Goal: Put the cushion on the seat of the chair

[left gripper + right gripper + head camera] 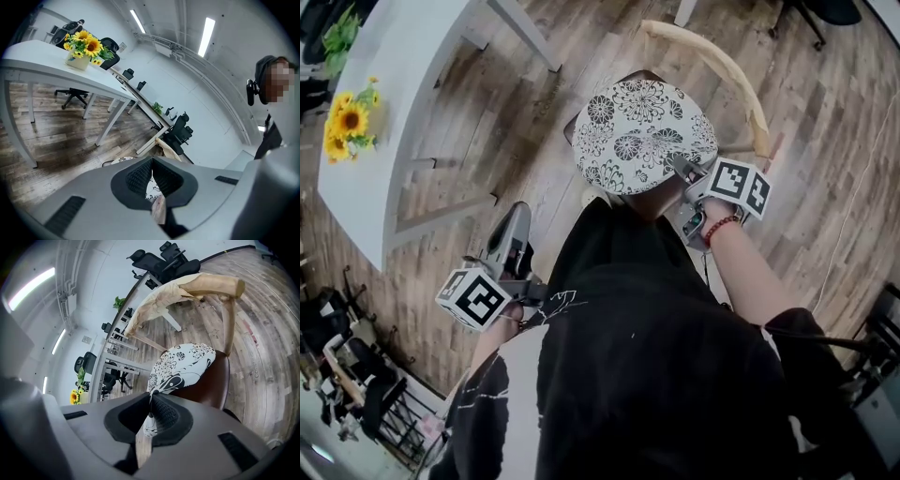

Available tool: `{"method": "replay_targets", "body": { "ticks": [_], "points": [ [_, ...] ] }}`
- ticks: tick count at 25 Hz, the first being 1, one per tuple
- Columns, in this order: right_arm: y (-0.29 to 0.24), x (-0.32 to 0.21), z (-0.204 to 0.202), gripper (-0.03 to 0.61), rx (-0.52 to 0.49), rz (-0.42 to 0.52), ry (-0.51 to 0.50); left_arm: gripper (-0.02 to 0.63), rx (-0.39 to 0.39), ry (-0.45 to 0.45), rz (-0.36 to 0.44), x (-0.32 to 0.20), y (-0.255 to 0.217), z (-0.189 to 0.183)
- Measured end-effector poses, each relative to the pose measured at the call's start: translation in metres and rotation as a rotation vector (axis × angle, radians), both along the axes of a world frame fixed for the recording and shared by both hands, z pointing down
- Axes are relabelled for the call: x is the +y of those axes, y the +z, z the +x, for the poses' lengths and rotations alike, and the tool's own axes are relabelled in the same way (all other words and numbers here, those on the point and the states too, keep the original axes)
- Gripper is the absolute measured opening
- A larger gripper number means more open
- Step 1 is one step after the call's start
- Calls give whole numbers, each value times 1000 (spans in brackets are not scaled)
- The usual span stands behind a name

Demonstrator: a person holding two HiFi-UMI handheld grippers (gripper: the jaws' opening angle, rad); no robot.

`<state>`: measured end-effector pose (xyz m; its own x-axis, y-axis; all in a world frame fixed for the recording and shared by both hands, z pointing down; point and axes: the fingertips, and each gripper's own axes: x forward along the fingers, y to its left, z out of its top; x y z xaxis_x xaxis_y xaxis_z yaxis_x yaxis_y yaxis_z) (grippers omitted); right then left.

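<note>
1. The cushion, white with black flowers, is seen on the chair, over the brown seat.
2. Most of the seat is covered by the cushion. In the right gripper view a brown strip is seen bare along one side.
3. The right gripper is pressed shut on the near edge of the cushion. A fold of the flowered cloth is pinched between its jaws.
4. The pinched edge is held a little higher than the rest, so it cannot be told for sure that the whole cushion lies flat on the seat.
5. The left gripper is held well apart from the cushion, at the left side of the person's body and over the wooden floor.
6. Its jaws seem to be pressed together, with nothing held between them. Only a thin slit is seen there, and a bit of the cushion is seen far behind it.
7. The curved wooden back rail of the chair is seen behind the cushion, on the side away from the person.
8. A white counter is seen at the left in the head view, well apart from the chair.
9. A bunch of sunflowers is set on that counter.
</note>
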<state>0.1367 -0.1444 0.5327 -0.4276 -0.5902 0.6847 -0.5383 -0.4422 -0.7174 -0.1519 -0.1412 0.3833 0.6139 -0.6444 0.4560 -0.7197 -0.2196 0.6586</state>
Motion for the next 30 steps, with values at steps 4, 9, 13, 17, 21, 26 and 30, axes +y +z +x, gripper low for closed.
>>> {"method": "replay_targets", "body": {
  "ticks": [4,9,13,17,21,26,30],
  "points": [
    [9,13,7,22,2,-17,14,15,-4,17,-10,7,3,8],
    [20,23,12,23,2,-42,28,16,-8,43,-19,7,8,17],
    [29,31,14,23,-4,-56,35,15,-9,62,-23,9,12,24],
    [35,38,14,23,-3,-72,34,15,-10,75,-34,10,16,28],
    [43,49,17,23,0,-97,40,15,-5,96,-39,13,18,37],
    [49,56,16,23,-9,-112,46,16,-5,112,-47,16,20,42],
    [52,58,14,23,-13,-117,43,15,-8,121,-55,18,22,44]
  ]
}}
